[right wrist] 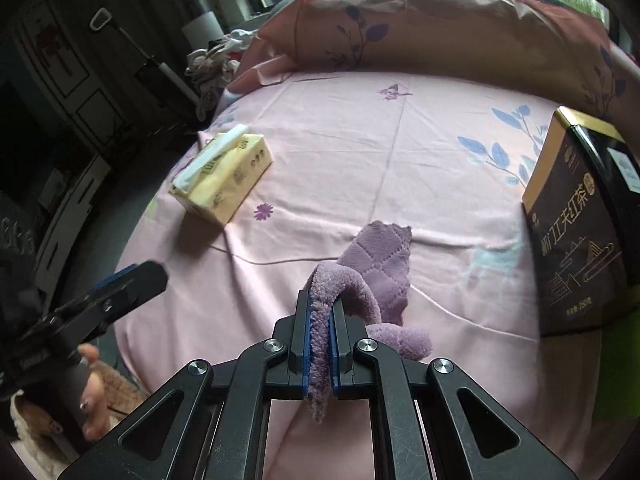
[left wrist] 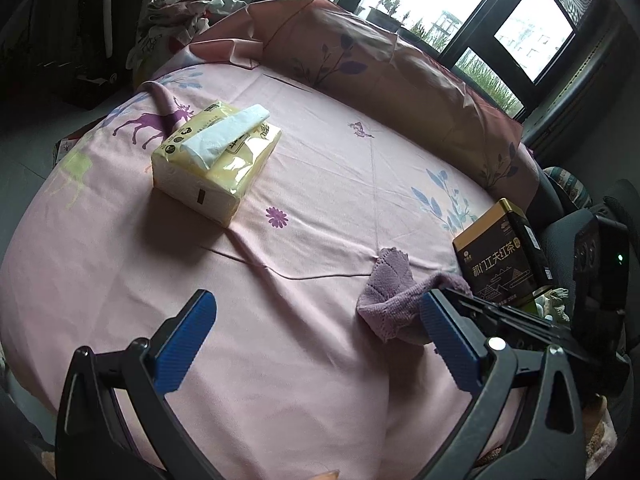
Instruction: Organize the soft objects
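A purple quilted cloth (right wrist: pixel 384 264) lies on the pink bedsheet (right wrist: pixel 360 152) in front of me. My right gripper (right wrist: pixel 321 304) is shut on the cloth's near edge, which bunches between the blue pads. The cloth also shows in the left wrist view (left wrist: pixel 390 292), with the right gripper's body beside it. My left gripper (left wrist: pixel 316 320) is open and empty above the sheet, left of the cloth. It also shows at the left of the right wrist view (right wrist: pixel 128 280).
A yellow tissue pack (left wrist: pixel 216 160) lies on the sheet to the far left. A dark tea box (right wrist: pixel 580 232) stands at the right. A pink pillow (left wrist: pixel 380 64) lines the far side under the window. Clothes (left wrist: pixel 180 8) are piled at the far left.
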{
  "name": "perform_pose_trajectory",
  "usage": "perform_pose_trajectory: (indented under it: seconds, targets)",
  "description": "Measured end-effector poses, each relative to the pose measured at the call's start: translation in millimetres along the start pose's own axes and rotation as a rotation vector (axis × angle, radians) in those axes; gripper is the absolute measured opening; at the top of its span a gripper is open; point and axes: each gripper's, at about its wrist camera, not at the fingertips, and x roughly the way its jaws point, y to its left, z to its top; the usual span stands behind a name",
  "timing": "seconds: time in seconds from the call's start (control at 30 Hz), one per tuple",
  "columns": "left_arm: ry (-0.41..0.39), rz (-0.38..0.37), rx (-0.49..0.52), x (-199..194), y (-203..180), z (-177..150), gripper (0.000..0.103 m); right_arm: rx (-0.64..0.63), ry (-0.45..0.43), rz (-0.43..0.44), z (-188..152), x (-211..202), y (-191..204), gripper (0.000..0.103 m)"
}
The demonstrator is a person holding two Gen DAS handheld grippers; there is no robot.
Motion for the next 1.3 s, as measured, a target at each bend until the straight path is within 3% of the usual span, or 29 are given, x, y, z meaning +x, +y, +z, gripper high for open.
perform_pose_trajectory:
  seconds: [0.07,0.23,0.37,0.43,0.5,0.57,0.6,0.83,1.07,1.13,1.17,1.27,1.3]
  targets:
    - [0.021,0.004,0.009,8,-3,-2,0.102,0.029,0.012,0.035,7,15,-11,0.008]
    - [0.105,0.0,0.022,36,-14,-11,0.102,0.056,0.083,0.012,8,53,-24,0.008]
    - [0.173,-0.016,0.037,58,-27,-19,0.102,0.081,0.103,0.044,11,52,-32,0.008]
    - [0.188,-0.029,0.05,64,-33,-21,0.102,0.085,0.093,0.057,11,42,-34,0.018]
    - [0.185,-0.03,0.064,67,-39,-22,0.102,0.076,0.073,0.067,10,30,-36,0.055]
    - [0.188,-0.033,0.077,70,-45,-23,0.102,0.066,0.039,0.07,8,17,-36,0.076]
    - [0.192,-0.036,0.081,73,-47,-24,0.102,0.06,0.028,0.068,8,12,-35,0.078]
    - [0.224,-0.026,0.072,90,-52,-28,0.102,0.109,0.043,0.014,4,8,-56,0.078]
    - [0.228,-0.004,0.097,104,-60,-33,0.099,0.167,0.103,-0.003,0,44,-71,0.078]
    - [0.216,0.007,0.124,107,-65,-34,0.087,0.154,0.084,-0.021,-2,52,-68,0.078]
    - [0.209,0.021,0.144,107,-67,-34,0.076,0.134,0.058,-0.018,-2,50,-64,0.077]
    - [0.204,-0.002,0.158,111,-70,-34,0.047,0.155,0.058,0.022,-5,54,-61,0.043]
    - [0.203,-0.01,0.153,111,-69,-33,0.042,0.149,0.053,0.012,-6,55,-61,0.033]
